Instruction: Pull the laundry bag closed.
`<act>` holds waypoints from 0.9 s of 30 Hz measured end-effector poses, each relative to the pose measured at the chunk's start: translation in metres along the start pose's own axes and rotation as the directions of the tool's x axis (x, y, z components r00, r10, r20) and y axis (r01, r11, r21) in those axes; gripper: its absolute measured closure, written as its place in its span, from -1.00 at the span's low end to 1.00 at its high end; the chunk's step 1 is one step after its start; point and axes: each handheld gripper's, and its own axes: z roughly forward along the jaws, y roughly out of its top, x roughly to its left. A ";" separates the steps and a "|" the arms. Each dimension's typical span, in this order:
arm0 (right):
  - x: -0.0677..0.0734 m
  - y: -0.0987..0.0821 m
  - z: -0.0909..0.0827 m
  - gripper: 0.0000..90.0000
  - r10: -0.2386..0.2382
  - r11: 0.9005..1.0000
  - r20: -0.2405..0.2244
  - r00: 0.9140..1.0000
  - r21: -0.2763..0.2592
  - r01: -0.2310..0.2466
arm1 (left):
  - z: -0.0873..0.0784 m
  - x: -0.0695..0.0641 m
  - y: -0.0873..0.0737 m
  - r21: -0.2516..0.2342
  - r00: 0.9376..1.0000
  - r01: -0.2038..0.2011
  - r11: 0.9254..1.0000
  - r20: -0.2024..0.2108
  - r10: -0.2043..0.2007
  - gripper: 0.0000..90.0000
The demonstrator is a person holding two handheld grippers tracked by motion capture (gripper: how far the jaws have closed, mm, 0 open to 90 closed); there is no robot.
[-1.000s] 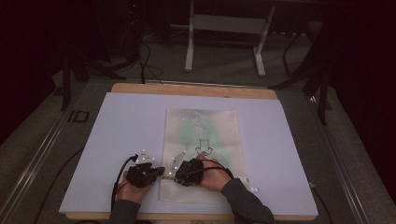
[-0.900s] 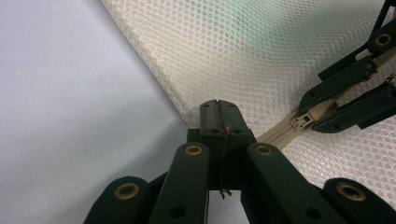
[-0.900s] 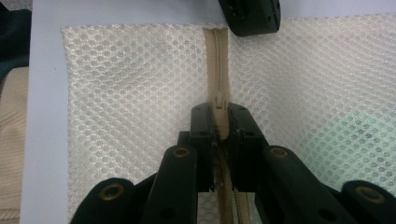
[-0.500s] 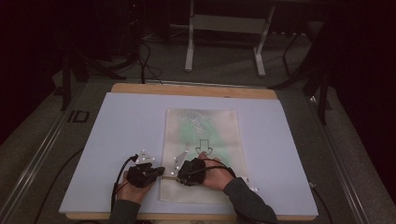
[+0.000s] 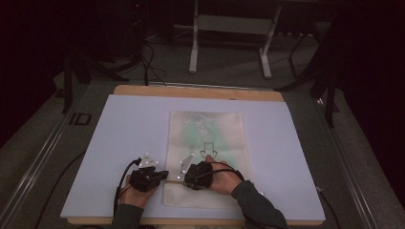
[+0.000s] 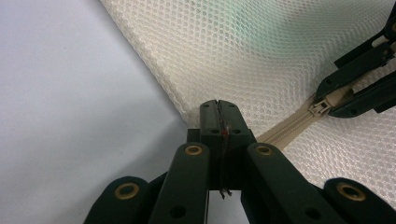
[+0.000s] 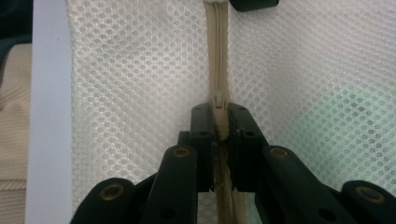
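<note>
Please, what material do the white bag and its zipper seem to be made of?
The mesh bag looks like cream-white synthetic netting, matte: small honeycomb holes cover it, and something green shows through. The zipper seems to have beige woven tape with a plastic-looking beige slider; whether the slider is plastic or painted metal, I cannot tell.

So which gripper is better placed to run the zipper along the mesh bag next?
Probably the right gripper: its jaws are shut on the zipper slider. The left gripper is pinched on the mesh bag edge by the zipper's end, so it suits anchoring.
</note>
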 end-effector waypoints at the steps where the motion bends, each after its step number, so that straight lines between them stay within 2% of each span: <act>1: 0.000 0.000 0.000 0.83 -0.001 1.000 -0.001 1.000 0.000 0.001 | 0.000 0.000 0.000 0.001 1.000 -0.002 1.000 0.000 0.002 0.99; 27: 0.002 -0.006 -0.004 0.83 0.000 1.000 -0.004 1.000 0.001 0.000 | 0.000 0.000 0.000 0.001 1.000 -0.001 1.000 0.001 0.001 0.99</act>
